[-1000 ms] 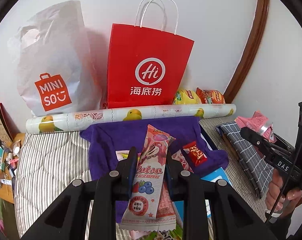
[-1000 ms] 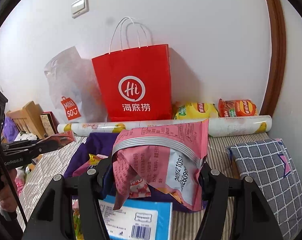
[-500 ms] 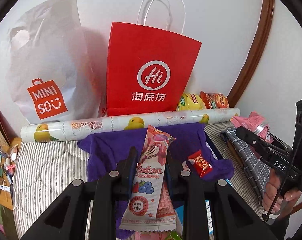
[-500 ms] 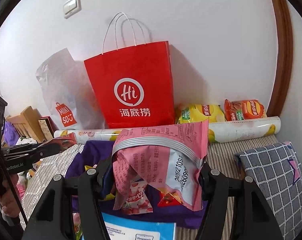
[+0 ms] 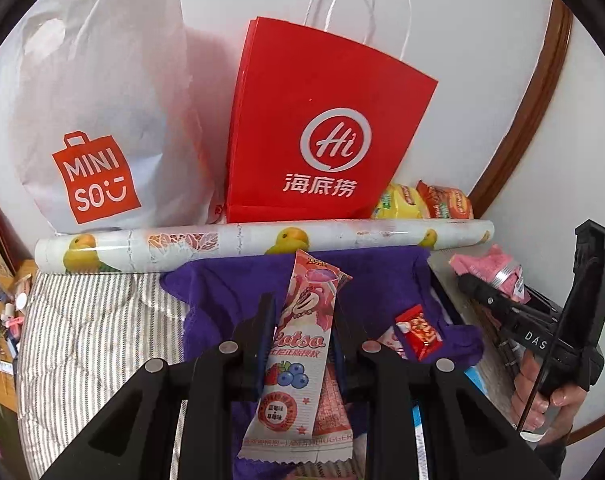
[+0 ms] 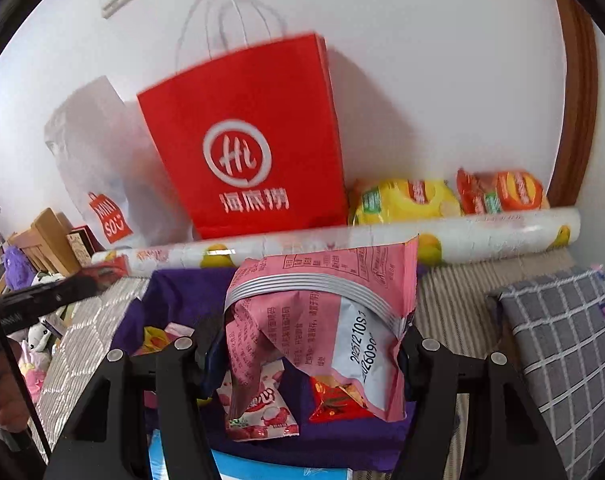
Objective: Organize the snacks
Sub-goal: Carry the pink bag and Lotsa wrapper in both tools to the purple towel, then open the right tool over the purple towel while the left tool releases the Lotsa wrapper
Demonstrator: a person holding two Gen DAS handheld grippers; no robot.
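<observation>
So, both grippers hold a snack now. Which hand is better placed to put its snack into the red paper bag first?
Probably left. The left gripper grips a slim pink bar directly below the red paper bag. The right gripper's pink pouch is wider and crumpled.

Two standing bags: one red paper bag point(image 5: 314, 136), one white plastic bag point(image 5: 102, 100). Two chip packets at 3 o'clock of the red bag: one yellow point(image 6: 402, 198), one orange point(image 6: 502, 192). One printed roll point(image 5: 262, 242). One purple cloth point(image 5: 230, 296). One checked cushion point(image 6: 562, 340). Two gripper-held snack packets: one slim pink bar point(image 5: 298, 344), one crumpled pink pouch point(image 6: 322, 308).
</observation>
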